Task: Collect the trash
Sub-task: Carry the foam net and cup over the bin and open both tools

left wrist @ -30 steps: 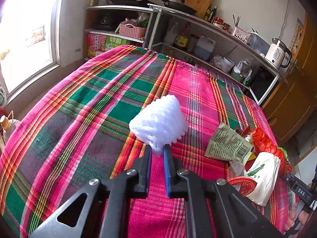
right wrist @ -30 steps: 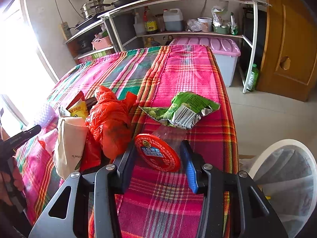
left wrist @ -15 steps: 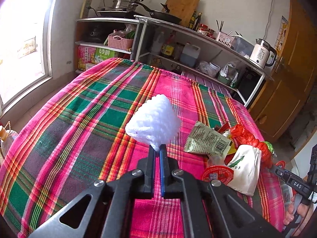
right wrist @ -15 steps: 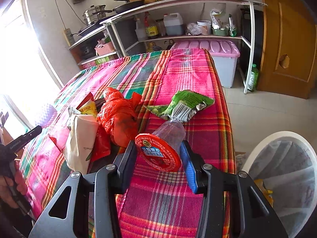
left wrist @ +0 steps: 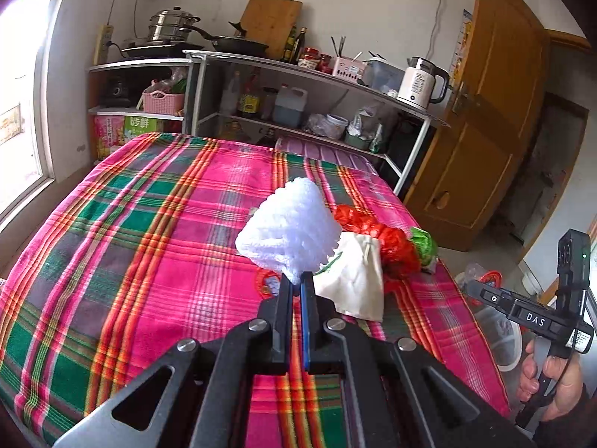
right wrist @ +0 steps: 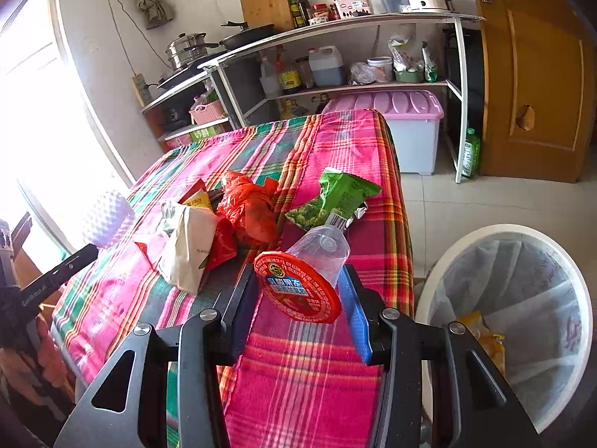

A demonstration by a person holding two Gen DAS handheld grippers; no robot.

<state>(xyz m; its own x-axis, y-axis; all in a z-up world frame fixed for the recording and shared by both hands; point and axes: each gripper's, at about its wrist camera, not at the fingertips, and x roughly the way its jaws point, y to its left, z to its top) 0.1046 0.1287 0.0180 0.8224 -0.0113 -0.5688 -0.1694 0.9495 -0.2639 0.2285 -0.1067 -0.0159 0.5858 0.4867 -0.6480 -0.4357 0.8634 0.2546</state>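
Observation:
My left gripper [left wrist: 296, 283] is shut on the lower edge of a white foam net [left wrist: 289, 231] and holds it above the plaid tablecloth [left wrist: 149, 242]. The right wrist view shows that net [right wrist: 108, 216] at far left. My right gripper [right wrist: 298, 282] is shut on a clear plastic cup [right wrist: 321, 248] with a red lid [right wrist: 298, 287], lifted near the table's right edge. A white lined trash bin [right wrist: 440, 268] stands on the floor just right of it, with some yellow waste inside.
A white paper bag [right wrist: 190, 246], a red plastic bag [right wrist: 250, 209] and a green snack packet [right wrist: 335, 198] lie in a heap on the table. Kitchen shelves [right wrist: 335, 86], a pink-lidded box [right wrist: 403, 112] and a wooden door [right wrist: 533, 74] stand beyond.
The left jaws closed fully on the foam net, then lifted and carried it right, toward the heap. The right gripper raised the cup off the cloth and moved toward the bin.

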